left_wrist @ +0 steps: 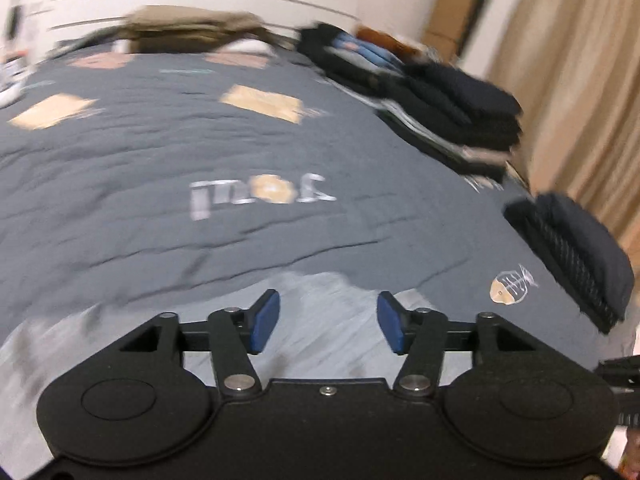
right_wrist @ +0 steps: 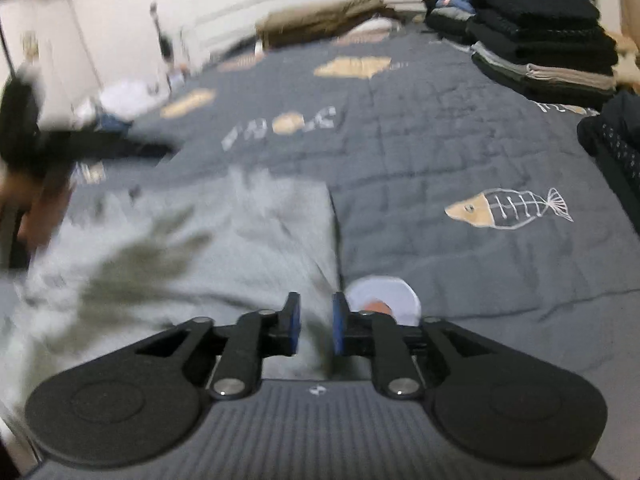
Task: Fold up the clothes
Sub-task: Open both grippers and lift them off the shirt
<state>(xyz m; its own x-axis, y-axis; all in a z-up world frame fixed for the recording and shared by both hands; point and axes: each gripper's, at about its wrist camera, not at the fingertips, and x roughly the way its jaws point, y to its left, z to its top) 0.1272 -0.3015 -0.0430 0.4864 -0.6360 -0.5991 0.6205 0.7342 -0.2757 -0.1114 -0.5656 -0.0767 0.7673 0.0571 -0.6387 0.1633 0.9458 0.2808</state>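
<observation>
A light grey garment [right_wrist: 248, 240] with a dark leaf-like print lies spread on the dark grey bed cover [right_wrist: 440, 152]. My right gripper [right_wrist: 316, 322] hovers over the garment's near right edge, its blue pads a narrow gap apart with nothing pinched between them. A white round patch [right_wrist: 384, 298] shows just right of its fingers. My left gripper [left_wrist: 328, 322] stands wide open above the same grey garment [left_wrist: 332, 320], holding nothing. In the right wrist view the left gripper [right_wrist: 80, 144] is a black blur at the left edge, with a hand behind it.
Stacks of folded dark clothes [right_wrist: 544, 40] stand along the bed's right side, with another dark folded piece [left_wrist: 580, 256] nearer. The cover carries fish prints [right_wrist: 508, 208] and lettering. A beige curtain [left_wrist: 580, 60] hangs on the right. A tan pillow [left_wrist: 192, 24] lies at the head.
</observation>
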